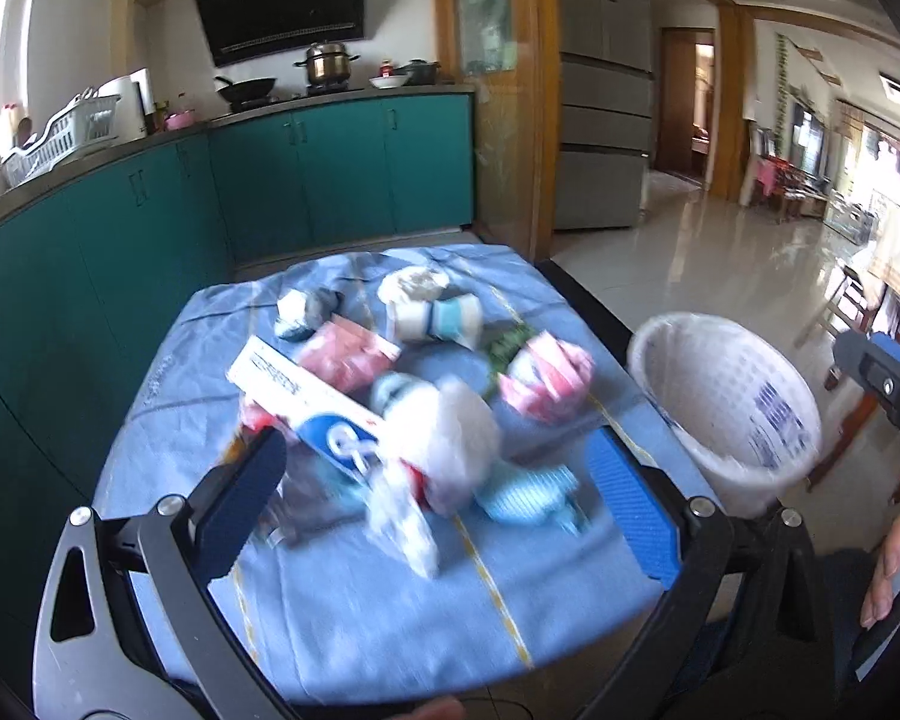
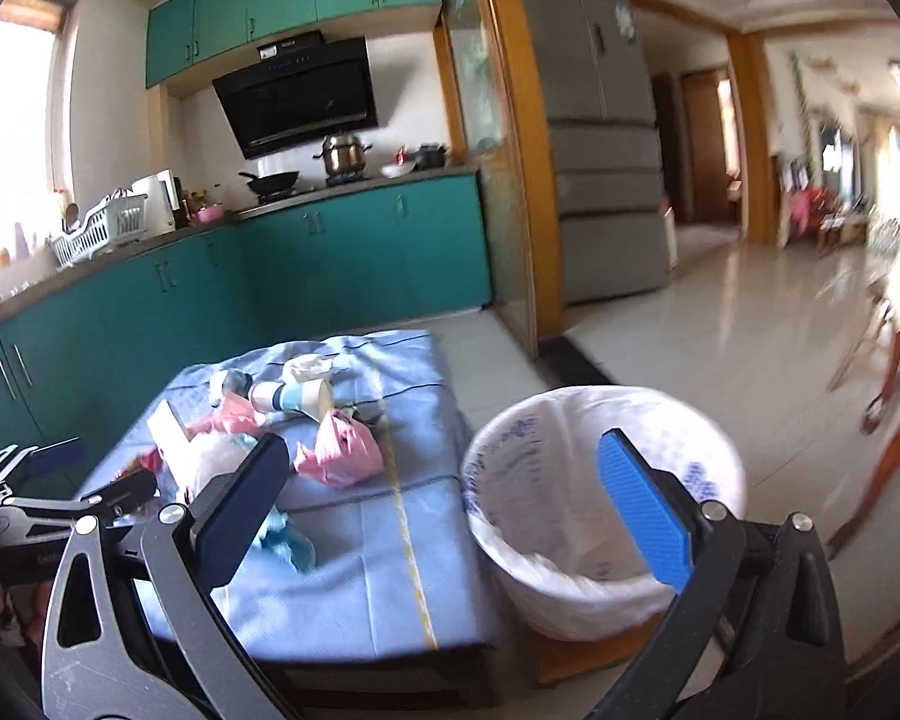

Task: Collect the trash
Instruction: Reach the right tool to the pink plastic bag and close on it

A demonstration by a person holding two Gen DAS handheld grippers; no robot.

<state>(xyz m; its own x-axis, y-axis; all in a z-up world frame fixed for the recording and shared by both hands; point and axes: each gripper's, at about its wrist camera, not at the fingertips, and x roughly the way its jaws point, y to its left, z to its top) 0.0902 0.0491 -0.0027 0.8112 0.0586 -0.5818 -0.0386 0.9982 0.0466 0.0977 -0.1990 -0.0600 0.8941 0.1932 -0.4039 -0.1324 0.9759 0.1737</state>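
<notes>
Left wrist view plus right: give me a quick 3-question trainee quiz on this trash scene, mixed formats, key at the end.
1. True or false: the left tongs are shut on a piece of trash.
2. Multiple choice: the white lined bin stands where relative to the table with the blue cloth? A) on the cloth B) beside the table, on the right tongs' side C) under the table
3. Fill in: the long white and blue box lies on the ____ with the other trash.

Key
1. False: both tongs are open and hold nothing.
2. B
3. blue cloth
</notes>
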